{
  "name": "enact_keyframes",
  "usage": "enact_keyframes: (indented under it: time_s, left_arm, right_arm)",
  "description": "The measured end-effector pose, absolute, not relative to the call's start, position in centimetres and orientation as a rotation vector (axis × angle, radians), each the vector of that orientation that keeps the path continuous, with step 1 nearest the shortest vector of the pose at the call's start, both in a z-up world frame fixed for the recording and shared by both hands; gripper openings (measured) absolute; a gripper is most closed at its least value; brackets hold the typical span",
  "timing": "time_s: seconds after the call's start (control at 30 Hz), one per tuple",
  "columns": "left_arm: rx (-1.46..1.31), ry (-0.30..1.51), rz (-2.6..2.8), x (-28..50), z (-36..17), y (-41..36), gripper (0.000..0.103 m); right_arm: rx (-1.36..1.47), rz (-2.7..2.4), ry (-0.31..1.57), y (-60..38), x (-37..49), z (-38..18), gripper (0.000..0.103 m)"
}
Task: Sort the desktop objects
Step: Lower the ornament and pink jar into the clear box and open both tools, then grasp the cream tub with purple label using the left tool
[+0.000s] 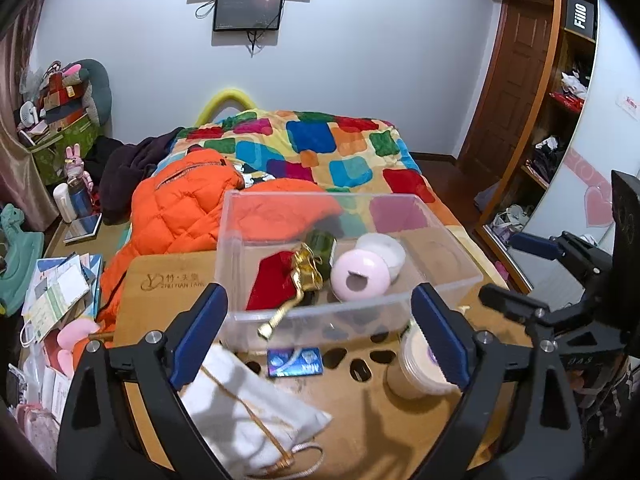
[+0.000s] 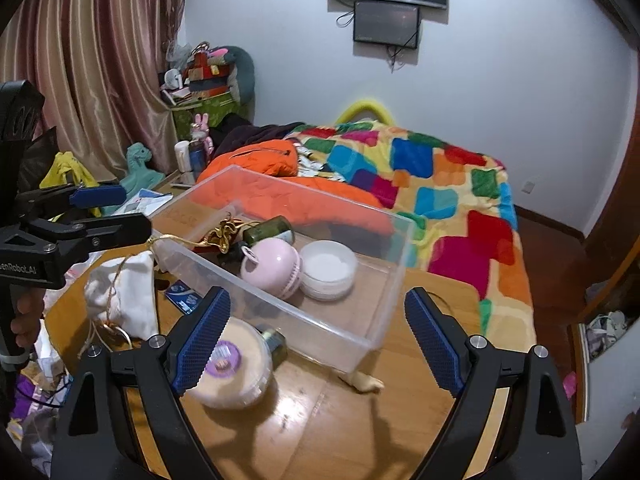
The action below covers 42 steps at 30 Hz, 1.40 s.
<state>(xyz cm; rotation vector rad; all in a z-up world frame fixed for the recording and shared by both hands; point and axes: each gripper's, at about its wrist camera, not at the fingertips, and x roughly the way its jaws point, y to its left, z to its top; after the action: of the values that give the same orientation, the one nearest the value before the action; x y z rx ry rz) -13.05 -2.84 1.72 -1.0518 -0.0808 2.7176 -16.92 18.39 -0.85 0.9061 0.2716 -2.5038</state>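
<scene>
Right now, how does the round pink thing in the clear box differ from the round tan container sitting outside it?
The pink round gadget lies inside the clear box; the tan round container stands on the wooden table just outside the box's near wall. The pink round gadget is domed, with an opening in its face; the tan round container is flat-topped with a purple label. The tan one looks wider. Both are round and untouched by either tool.

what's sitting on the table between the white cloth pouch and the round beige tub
A small blue card lies flat between the white pouch and the beige tub, just before the clear bin; the left wrist view shows it best.
</scene>
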Motion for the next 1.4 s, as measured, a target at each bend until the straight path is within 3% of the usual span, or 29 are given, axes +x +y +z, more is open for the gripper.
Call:
enact_keyframes:
  time_s: [1.03,1.23,1.4]
  left_arm:
    - [-1.215,-0.027,2.555,-11.9,-6.1,6.4,0.094]
    - [-1.222,-0.067,2.542,-12.8,-7.0,6.9,0.094]
    - [-1.217,-0.061,2.57,-13.2,-7.3,7.0,0.094]
  right_arm:
    - [1.193,-2.479,0.224,23.5,-19.0,-10.0,0.087]
    - [1.179,-2.441,0.254,22.8,-19.9,-10.5,0.085]
    - [1.196,-2.427,0.259,22.5,-20.5,-10.8,0.074]
